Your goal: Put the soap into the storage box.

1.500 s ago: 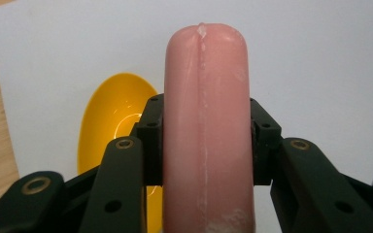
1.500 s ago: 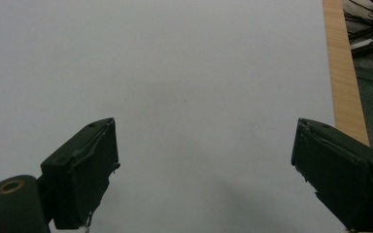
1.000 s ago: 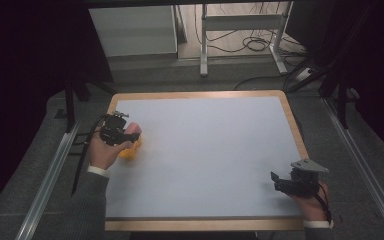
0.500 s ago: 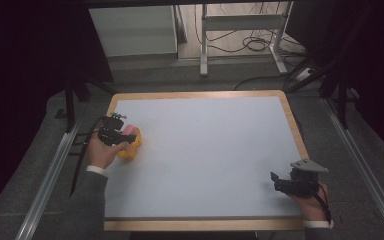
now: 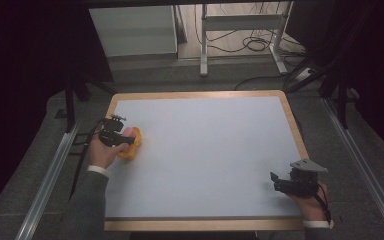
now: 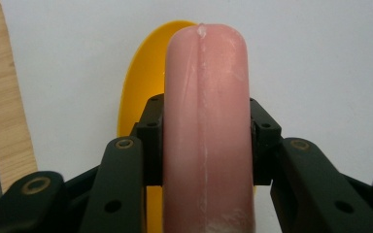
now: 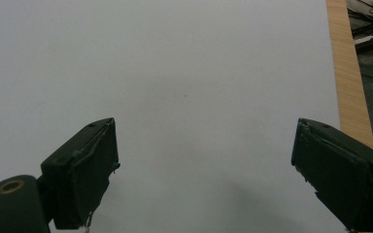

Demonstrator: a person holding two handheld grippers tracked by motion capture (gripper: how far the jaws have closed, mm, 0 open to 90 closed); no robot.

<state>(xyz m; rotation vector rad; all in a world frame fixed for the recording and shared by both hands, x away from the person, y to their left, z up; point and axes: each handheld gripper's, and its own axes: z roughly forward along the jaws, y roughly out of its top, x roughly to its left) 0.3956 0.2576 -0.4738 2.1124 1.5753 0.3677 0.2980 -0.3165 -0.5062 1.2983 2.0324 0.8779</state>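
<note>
A pink sausage (image 6: 206,131), smooth with a faint lengthwise seam, is lying clamped between the jaws of the left claw (image 6: 206,136), its rounded end pointing forward. It is sitting above a yellow bun-shaped piece (image 6: 143,92) resting near the left edge of the white table (image 5: 215,150).

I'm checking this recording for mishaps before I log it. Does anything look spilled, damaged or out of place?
Nothing stands out. The left gripper is shut on a smooth pink sausage-shaped piece above a yellow curved piece. The right gripper is open over the white wood-edged table.
</note>
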